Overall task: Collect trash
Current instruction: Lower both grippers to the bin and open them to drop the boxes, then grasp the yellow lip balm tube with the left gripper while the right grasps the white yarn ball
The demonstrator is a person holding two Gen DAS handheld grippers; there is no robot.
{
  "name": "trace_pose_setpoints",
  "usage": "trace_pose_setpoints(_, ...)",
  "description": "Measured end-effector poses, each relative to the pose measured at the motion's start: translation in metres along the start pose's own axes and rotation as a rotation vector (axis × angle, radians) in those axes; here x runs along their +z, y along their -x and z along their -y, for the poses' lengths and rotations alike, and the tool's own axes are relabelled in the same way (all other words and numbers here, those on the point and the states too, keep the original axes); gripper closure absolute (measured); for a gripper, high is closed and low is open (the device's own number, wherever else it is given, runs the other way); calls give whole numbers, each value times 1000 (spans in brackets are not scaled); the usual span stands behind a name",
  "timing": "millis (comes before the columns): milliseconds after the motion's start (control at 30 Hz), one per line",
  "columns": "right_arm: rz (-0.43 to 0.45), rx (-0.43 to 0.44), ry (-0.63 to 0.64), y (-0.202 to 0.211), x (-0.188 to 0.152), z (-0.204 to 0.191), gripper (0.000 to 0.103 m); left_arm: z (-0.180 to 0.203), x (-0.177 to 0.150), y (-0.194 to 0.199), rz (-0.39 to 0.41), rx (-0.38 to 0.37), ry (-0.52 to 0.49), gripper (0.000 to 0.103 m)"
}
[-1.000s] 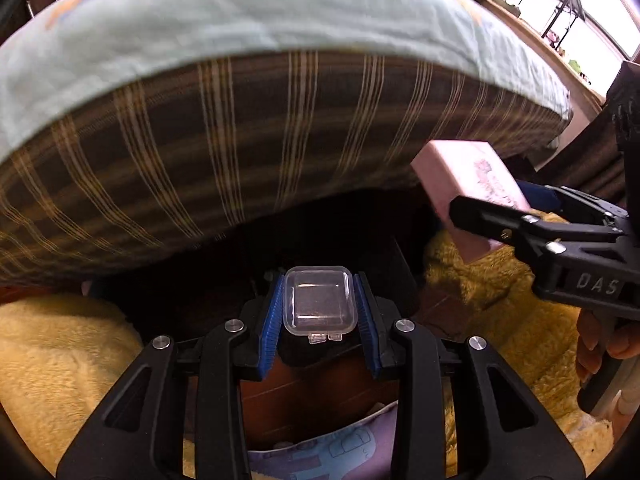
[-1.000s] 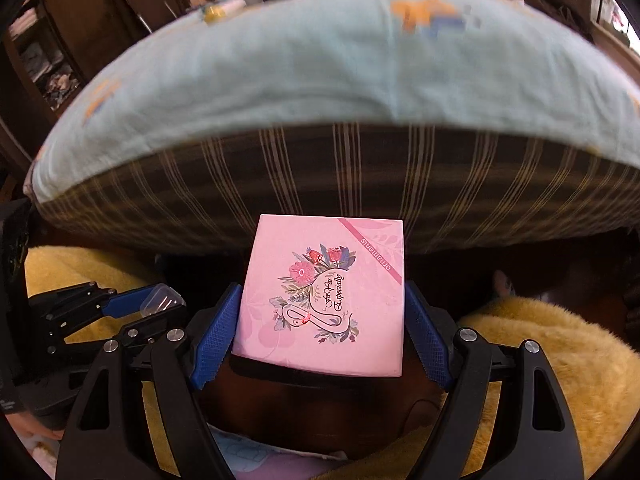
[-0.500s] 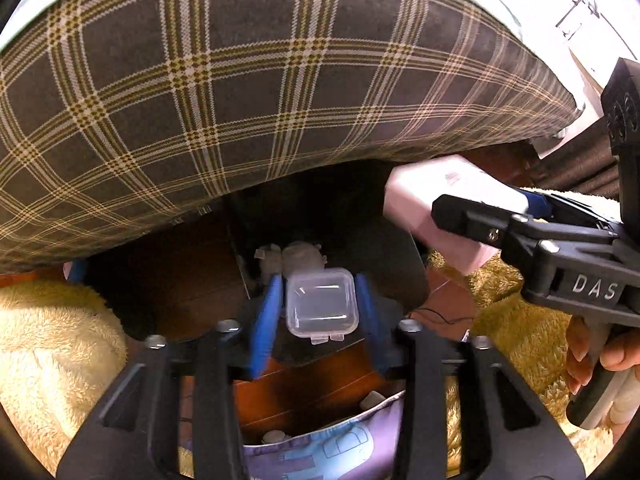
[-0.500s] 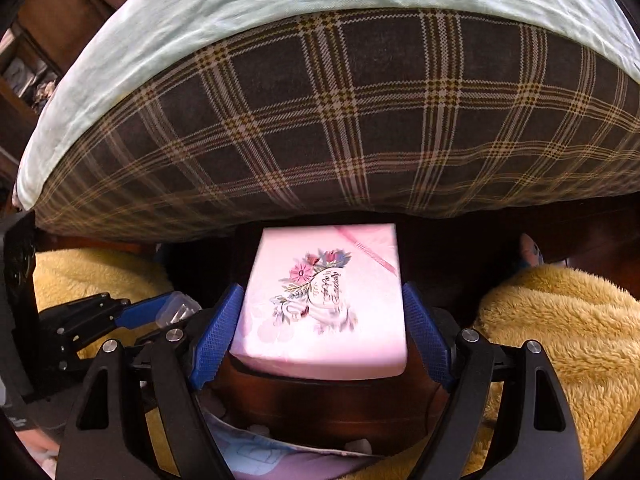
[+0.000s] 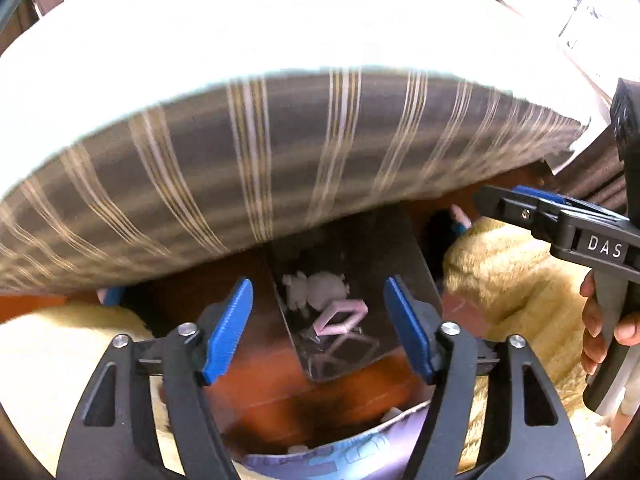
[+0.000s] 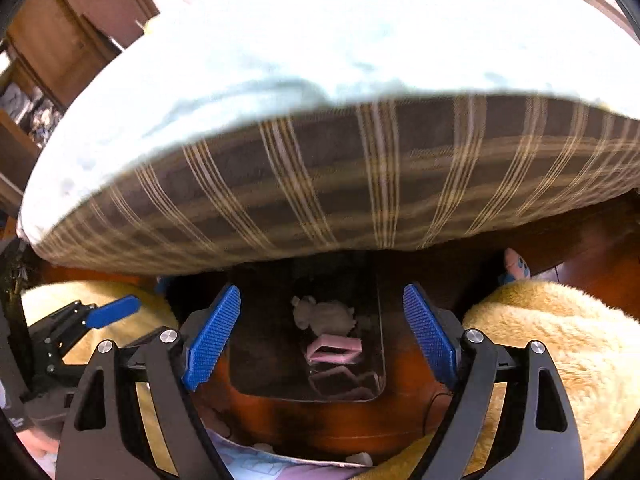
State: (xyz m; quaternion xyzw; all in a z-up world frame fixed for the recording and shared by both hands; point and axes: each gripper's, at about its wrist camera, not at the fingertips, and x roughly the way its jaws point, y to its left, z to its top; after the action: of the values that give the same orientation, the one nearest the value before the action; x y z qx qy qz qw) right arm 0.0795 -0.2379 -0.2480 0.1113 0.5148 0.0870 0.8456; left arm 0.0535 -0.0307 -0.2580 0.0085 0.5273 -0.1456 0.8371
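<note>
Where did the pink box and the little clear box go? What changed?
Both were let go. The left hand-held gripper opened and no longer holds the clear box; the right hand-held gripper opened and dropped the pink box, which now lies in the dark bin beside crumpled tissue. The clear box is hard to make out. The plaid blanket stayed above.

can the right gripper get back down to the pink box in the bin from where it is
Probably yes. The right gripper is open and empty, with the dark bin directly below its fingers. The pink box lies uncovered beside crumpled tissue; only the bin's walls narrow the approach.
</note>
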Motion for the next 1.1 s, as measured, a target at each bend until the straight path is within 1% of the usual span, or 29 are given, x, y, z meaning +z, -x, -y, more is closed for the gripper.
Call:
trace_pose_setpoints(133,82,11,9,28,14,-2,17,0,15,31,92,24,-17,29)
trace_pose_setpoints(267,155,5,34,52,32,-4,16,0,29,51,144,28,-26,28)
trace_pose_setpoints(367,213,-10,57,69,52,-7,16,0,42,62,180,33,-51,26)
trace_pose_setpoints(467,249,-37,72,75,72,-5,16,2,60,67,207,51,-66,26)
trace_pose_setpoints(600,294,-93,92,74,99,-3,16,-2,82,71,235,58,-64,26)
trace_pose_setpoints(700,304,-76,78,68,118,-1,16,-6,101,71,251,60,-56,25)
trace_pose_setpoints(933,310,-74,75,57,164,4,16,-15,152,65,273,89,-36,24)
trace_pose_setpoints(1100,327,-82,76,46,204,10,16,-24,180,57,275,99,-20,24)
